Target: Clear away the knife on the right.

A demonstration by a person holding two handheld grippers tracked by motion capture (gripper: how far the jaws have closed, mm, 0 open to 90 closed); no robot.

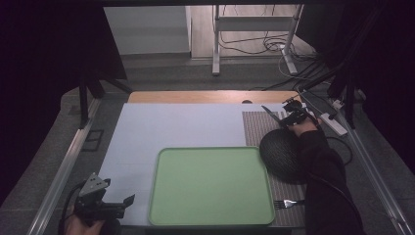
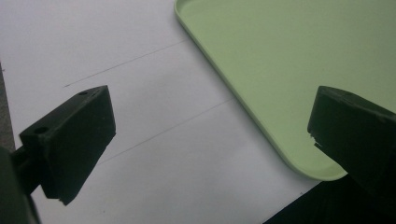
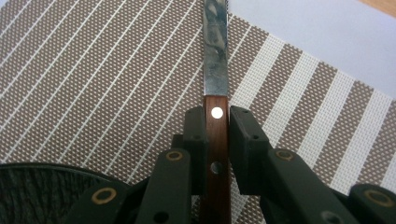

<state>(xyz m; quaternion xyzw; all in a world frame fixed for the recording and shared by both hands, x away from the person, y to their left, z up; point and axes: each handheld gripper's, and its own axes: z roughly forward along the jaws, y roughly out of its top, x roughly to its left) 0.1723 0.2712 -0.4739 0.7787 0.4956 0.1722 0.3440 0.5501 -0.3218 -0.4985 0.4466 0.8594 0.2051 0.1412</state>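
Observation:
A knife [image 3: 215,93] with a brown wooden handle and steel blade lies over the striped brown placemat [image 3: 93,70]. My right gripper [image 3: 216,126] is shut on its handle, the blade pointing away. In the high view that gripper [image 1: 288,116] sits at the far right of the placemat [image 1: 254,128], the knife [image 1: 270,113] sticking out to the left. A dark textured bowl [image 1: 281,155] rests just in front of it. My left gripper [image 1: 128,201] is open at the table's front left, beside the green tray [image 1: 210,186]; its jaws [image 2: 210,135] frame the tray's corner [image 2: 280,70] with nothing between them.
A fork [image 1: 288,202] lies on the placemat near the front edge, right of the tray. A white sheet [image 1: 176,127] covers the table under the tray. Cables and a power strip [image 1: 333,122] run along the right side.

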